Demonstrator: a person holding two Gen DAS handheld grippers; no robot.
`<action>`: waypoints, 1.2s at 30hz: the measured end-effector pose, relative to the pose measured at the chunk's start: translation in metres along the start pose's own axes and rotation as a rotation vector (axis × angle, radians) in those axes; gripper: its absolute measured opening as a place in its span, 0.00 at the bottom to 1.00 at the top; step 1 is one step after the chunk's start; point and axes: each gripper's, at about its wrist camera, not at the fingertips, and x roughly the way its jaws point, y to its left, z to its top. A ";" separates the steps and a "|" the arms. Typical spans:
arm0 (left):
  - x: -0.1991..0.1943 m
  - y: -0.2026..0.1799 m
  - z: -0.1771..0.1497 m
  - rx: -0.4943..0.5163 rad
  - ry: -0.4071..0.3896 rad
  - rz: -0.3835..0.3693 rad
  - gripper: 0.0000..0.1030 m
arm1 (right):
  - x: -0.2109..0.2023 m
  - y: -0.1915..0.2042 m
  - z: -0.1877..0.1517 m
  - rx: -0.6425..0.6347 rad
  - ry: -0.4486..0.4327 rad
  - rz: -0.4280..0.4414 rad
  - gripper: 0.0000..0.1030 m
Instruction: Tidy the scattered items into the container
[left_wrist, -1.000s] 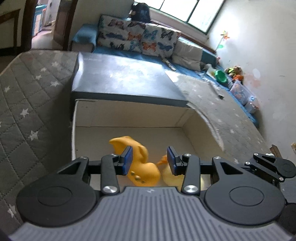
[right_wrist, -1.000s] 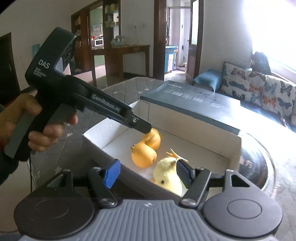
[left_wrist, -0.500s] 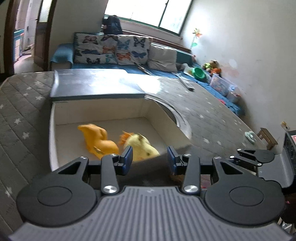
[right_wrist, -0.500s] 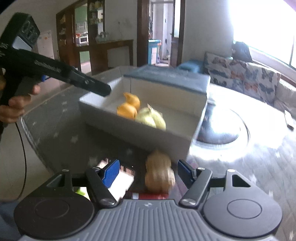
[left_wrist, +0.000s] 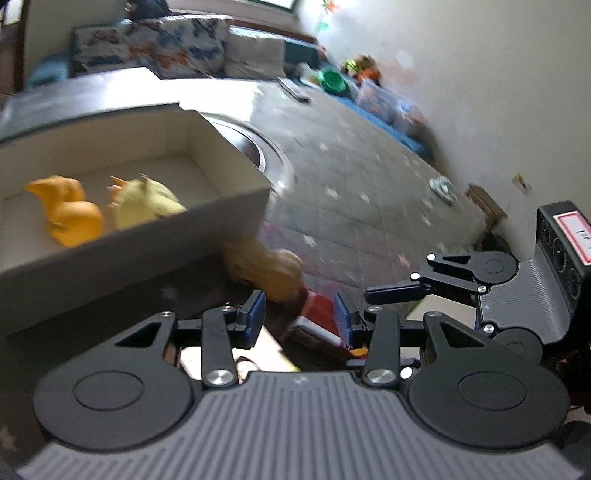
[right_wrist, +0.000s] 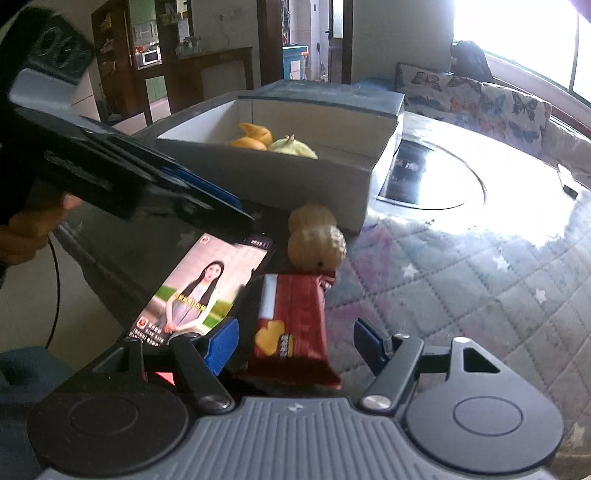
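Red foil snack packet (right_wrist: 291, 325) lies on the quilted table (right_wrist: 461, 280) between your right tongs (right_wrist: 295, 343), which stand spread and empty. Judged light, crinkly and slippery; pinch across its middle. A peanut-shaped toy (right_wrist: 317, 240) touches its far end, beside the white box (right_wrist: 295, 184). Left tongs (left_wrist: 300, 317) are also spread.

A butterfly-print sofa (right_wrist: 480, 98) sits under a bright window (right_wrist: 517, 33).

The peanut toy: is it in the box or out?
Out. The peanut toy lies on the mat beside the box wall.
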 end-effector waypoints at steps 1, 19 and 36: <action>0.005 -0.002 0.000 0.008 0.011 -0.007 0.41 | 0.000 0.002 -0.002 -0.004 -0.002 -0.006 0.69; 0.042 -0.002 0.003 0.013 0.091 -0.032 0.41 | 0.008 0.005 -0.012 0.000 0.031 -0.014 0.49; 0.054 -0.004 0.005 0.024 0.112 -0.041 0.41 | 0.008 0.006 -0.013 -0.014 0.020 -0.031 0.43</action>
